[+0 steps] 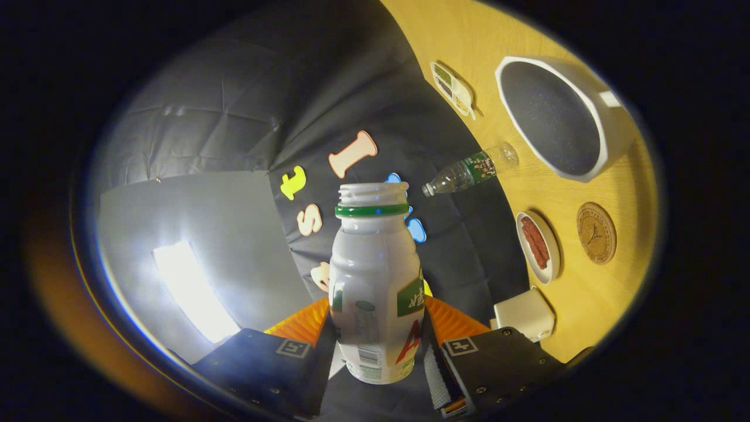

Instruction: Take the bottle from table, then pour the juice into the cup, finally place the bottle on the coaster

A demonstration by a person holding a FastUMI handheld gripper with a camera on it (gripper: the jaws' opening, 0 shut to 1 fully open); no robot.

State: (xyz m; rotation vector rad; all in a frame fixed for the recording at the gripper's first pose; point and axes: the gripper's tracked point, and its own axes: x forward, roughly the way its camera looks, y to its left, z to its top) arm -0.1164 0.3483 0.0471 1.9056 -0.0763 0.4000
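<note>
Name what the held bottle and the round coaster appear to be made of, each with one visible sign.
Bottle, clamped between the gripper fingers: likely plastic, glossy, translucent white with a moulded threaded neck. Coaster on the table: probably cork or wood, matte, brown, grainy, stamped with a dark emblem.

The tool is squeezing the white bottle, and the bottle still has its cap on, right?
Not quite. The tool is squeezing the white bottle, one finger on each side, but the bottle has no cap on: the gripper view shows its bare threaded neck open above the green ring.
</note>
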